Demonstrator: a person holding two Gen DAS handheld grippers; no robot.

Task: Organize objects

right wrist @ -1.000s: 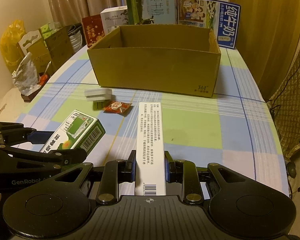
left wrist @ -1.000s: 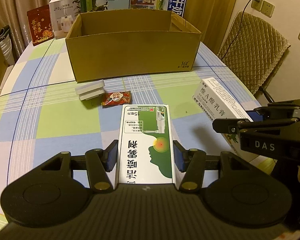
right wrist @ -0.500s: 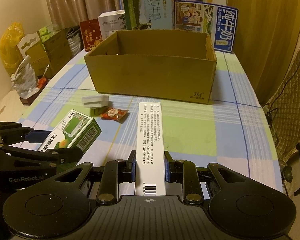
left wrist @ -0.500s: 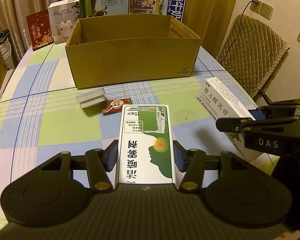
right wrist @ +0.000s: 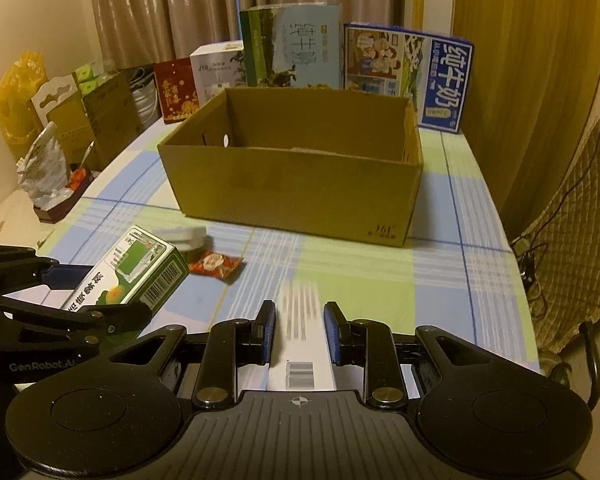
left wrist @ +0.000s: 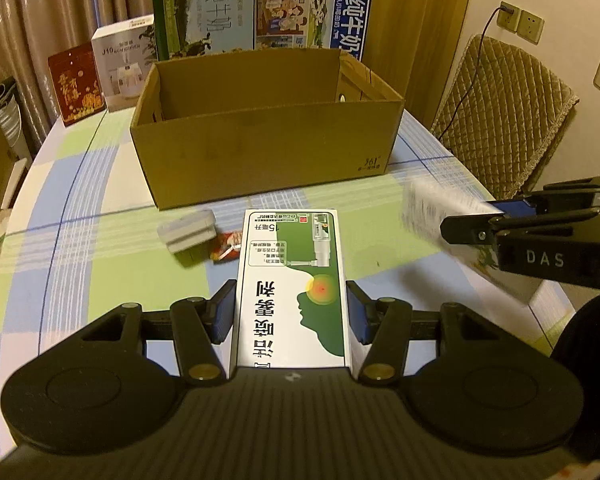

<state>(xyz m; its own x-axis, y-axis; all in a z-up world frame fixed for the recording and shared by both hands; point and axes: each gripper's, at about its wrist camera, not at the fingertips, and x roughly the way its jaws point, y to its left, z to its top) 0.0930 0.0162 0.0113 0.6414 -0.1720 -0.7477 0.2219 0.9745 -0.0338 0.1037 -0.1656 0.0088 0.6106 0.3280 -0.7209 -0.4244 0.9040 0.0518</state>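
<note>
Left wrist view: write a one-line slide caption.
Left hand-held gripper holds a green-and-white box before an open cardboard box on a checked tablecloth.

One cardboard box [left wrist: 268,152], two medicine cartons [left wrist: 292,280], one snack packet [right wrist: 215,265].

**Colours and patterns on my two feeds**

I see a tablecloth [left wrist: 100,280] checked in pale blue, light green and white, crossed by thin dark blue lines; the cardboard box [left wrist: 268,160] is plain brown with a small dark print at one corner; the carton [left wrist: 292,280] in my left gripper [left wrist: 291,312] is white with a green head silhouette and a red-and-yellow spot; the long box [right wrist: 300,344] in my right gripper [right wrist: 299,332] is white with grey text and a black barcode; the snack packet [right wrist: 214,264] is red-orange; both grippers are black with blue pads [left wrist: 225,312]; the curtains [right wrist: 172,8] are beige.
</note>
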